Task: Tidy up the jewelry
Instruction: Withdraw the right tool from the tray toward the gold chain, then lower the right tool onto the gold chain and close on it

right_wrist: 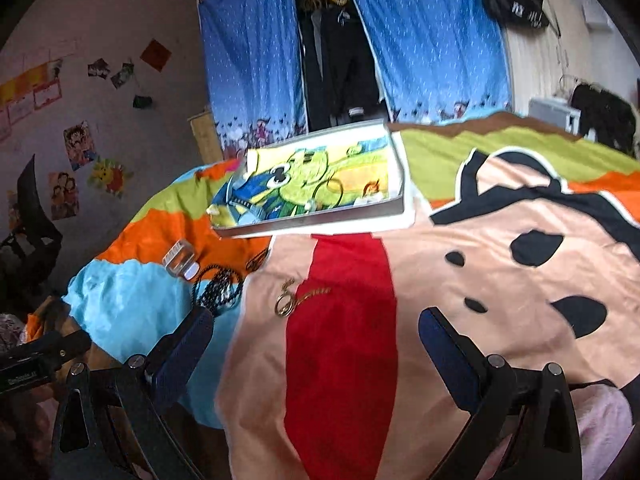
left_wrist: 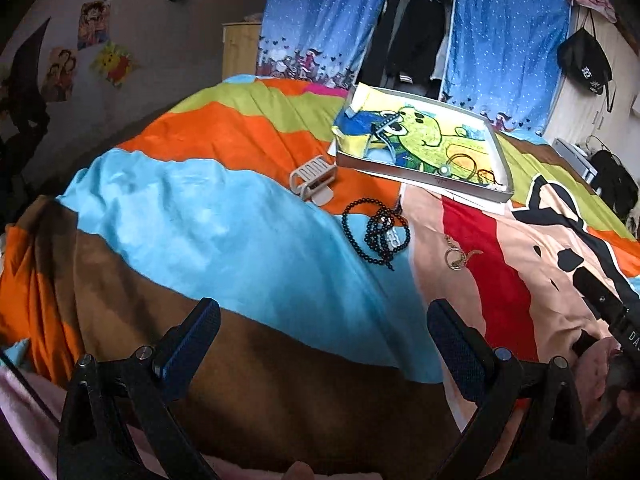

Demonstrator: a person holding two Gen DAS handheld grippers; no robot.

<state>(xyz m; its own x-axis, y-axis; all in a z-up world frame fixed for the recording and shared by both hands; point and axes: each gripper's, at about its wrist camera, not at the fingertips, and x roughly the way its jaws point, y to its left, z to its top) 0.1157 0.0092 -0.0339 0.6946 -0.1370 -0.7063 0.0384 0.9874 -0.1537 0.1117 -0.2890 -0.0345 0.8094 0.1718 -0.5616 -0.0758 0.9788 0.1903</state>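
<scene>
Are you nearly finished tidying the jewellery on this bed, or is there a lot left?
Partly done. A few pieces, including dark cords, already lie in the open box with the frog picture. Nothing is in hand: the left gripper and right gripper are both open and hold nothing. Left on the bedspread: the black bead necklace, the gold chain and the pale hair clip.

Bedspread (left_wrist: 224, 208), bold blocks of blue, orange, green, brown, red and peach, with a black-outlined cartoon face at 3 o'clock in the right wrist view. Blue dotted curtains (left_wrist: 320, 20) at 12 o'clock, parted; dark clothes (left_wrist: 416, 28) hang in the gap. Cartoon posters (left_wrist: 94, 22) on the wall at 10 o'clock. Black bag (left_wrist: 586, 60) hangs at 2 o'clock. Pale wooden cabinet (left_wrist: 240, 50) just left of the curtains.
</scene>
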